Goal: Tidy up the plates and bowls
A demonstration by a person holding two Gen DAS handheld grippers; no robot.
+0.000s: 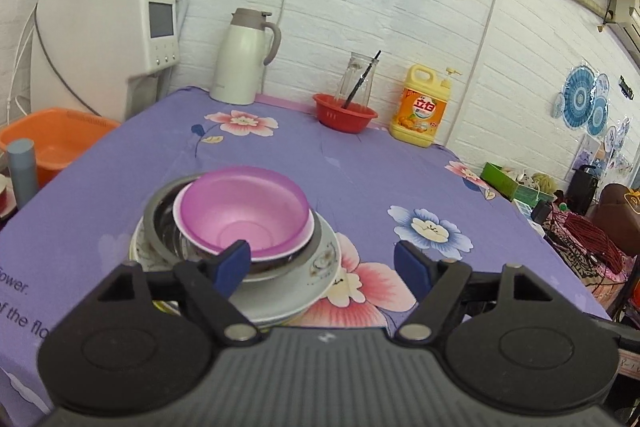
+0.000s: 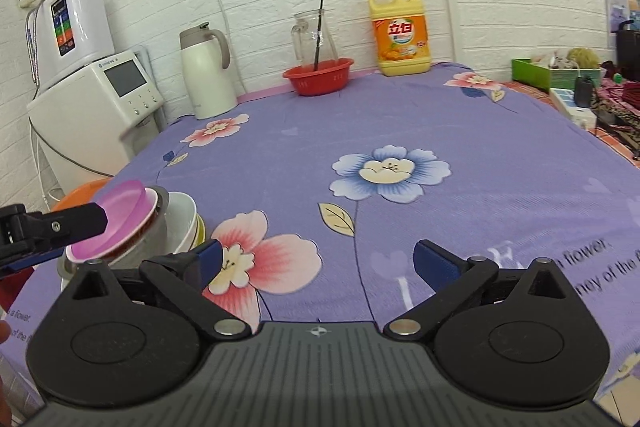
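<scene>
Left gripper (image 1: 322, 263): jaws spread wide, nothing between them. Its left pad (image 1: 232, 265) sits just at the near rim of the pink bowl (image 1: 244, 213); whether it touches is not clear. Right pad hangs over bare cloth, apart from the stack.

Stack, near left edge of the table (image 1: 360, 163): pink bowl on top, nested in a white bowl (image 1: 310, 227), that in a steel bowl (image 1: 160, 215), all on a white patterned plate (image 1: 320, 267). More plates seem to lie underneath; count not readable. The right wrist view shows the pink bowl tilted, not seated flat.

Right gripper (image 2: 316, 261): jaws also spread, empty, over the floral cloth near the front edge, just right of the stack.

Step in hand, as judged: stacking looks mostly finished; the left gripper is positioned at the top bowl, either about to grip or just let go. Cannot tell which.

Next move likely calls for leveling the pink bowl: one pad inside the rim, one outside, gentle closure, since thin plastic may flex or skid.

Far edge, by the wall: white thermos jug (image 1: 244, 59), red basket (image 1: 344, 113) holding a glass pitcher (image 1: 356, 77), yellow detergent bottle (image 1: 424, 107).
</scene>
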